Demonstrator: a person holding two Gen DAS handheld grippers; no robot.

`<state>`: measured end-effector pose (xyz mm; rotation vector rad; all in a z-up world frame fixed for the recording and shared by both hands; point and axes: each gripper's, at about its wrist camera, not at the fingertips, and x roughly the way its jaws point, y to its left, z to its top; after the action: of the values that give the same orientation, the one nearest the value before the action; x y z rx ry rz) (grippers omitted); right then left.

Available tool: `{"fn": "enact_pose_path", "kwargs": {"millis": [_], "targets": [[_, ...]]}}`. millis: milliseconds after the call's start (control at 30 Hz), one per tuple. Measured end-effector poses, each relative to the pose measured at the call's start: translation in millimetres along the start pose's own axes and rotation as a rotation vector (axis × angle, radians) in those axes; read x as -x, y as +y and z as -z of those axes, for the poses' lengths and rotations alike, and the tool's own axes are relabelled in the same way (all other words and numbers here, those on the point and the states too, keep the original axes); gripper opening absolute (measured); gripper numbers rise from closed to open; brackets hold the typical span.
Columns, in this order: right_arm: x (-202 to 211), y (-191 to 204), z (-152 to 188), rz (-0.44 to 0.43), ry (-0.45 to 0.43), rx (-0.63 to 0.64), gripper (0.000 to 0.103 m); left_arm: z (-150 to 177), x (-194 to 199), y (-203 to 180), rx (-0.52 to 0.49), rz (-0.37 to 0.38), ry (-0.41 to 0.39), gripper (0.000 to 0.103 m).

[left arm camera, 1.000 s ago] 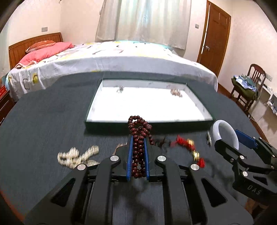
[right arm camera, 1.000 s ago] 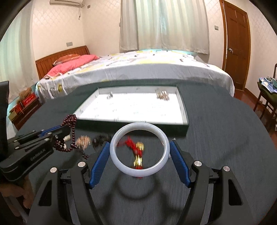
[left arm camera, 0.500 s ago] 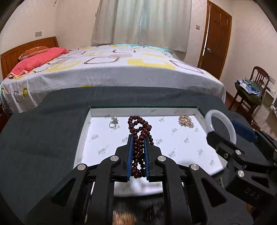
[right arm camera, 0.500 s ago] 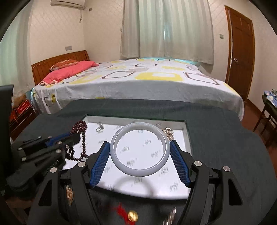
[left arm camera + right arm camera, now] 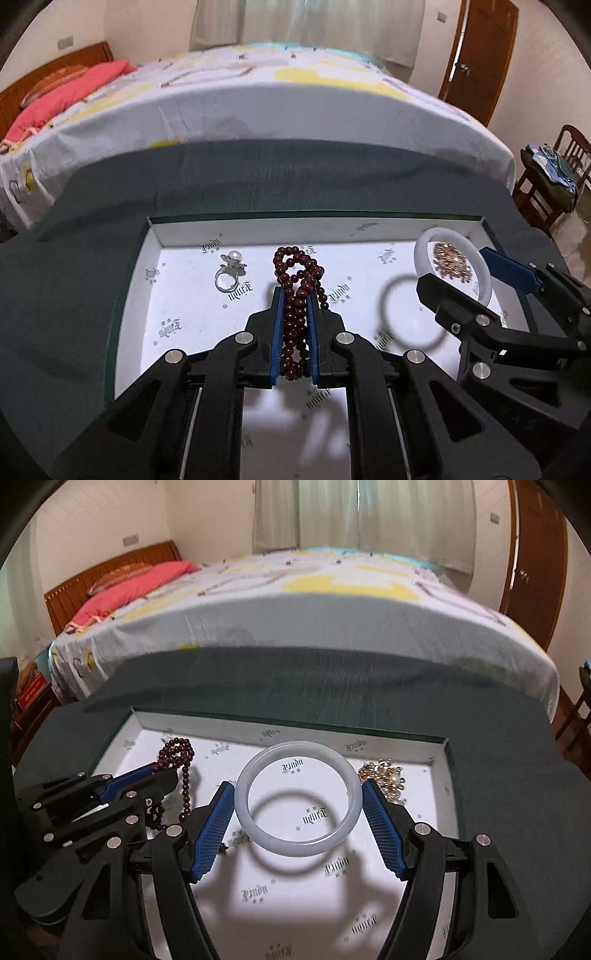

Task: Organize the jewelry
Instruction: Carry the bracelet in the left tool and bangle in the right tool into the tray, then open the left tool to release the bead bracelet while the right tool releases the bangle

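Above a white-lined tray (image 5: 155, 236), the left gripper (image 5: 294, 295) pinches a dark red bead strand (image 5: 295, 284) between its blue fingers (image 5: 277, 332). Beside it, the right gripper (image 5: 298, 805) clamps a pale bangle (image 5: 298, 797) across its width.

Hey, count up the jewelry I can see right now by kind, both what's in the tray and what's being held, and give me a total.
Bead strings: 1, dark red beads, held in the left gripper
Bangles: 1, pale bangle, held in the right gripper
Rings: 1, pearl ring, lying in the tray
Gold chains: 1, gold chain pile, lying in the tray
Total: 4
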<state>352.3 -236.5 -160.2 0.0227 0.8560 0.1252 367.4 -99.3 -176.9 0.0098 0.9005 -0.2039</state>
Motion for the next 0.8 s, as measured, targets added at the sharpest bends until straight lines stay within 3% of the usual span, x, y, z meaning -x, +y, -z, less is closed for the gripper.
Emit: {"fn": "enact_pose_path", "kwargs": {"millis": [300, 500, 667, 800], "targets": [[-34.8, -1.9, -12.6, 0.005, 0.128, 0.012, 0.068, -12.7, -30.1, 7.8, 0.031, 0.035, 0.132, 0.013], [-38.2, -3.0, -13.6, 0.004, 0.149, 0.019, 0.069, -14.3, -32.4, 11.8, 0.036, 0.036, 0.121, 0.019], [-38.0, -5.1, -14.9, 0.009, 0.139, 0.008, 0.069, -14.9, -31.1, 17.7, 0.073, 0.021, 0.114, 0.042], [-34.8, -7.8, -15.1, 0.011, 0.120, 0.000, 0.070, -14.9, -25.6, 23.5, 0.110, 0.036, 0.089, 0.050]]}}
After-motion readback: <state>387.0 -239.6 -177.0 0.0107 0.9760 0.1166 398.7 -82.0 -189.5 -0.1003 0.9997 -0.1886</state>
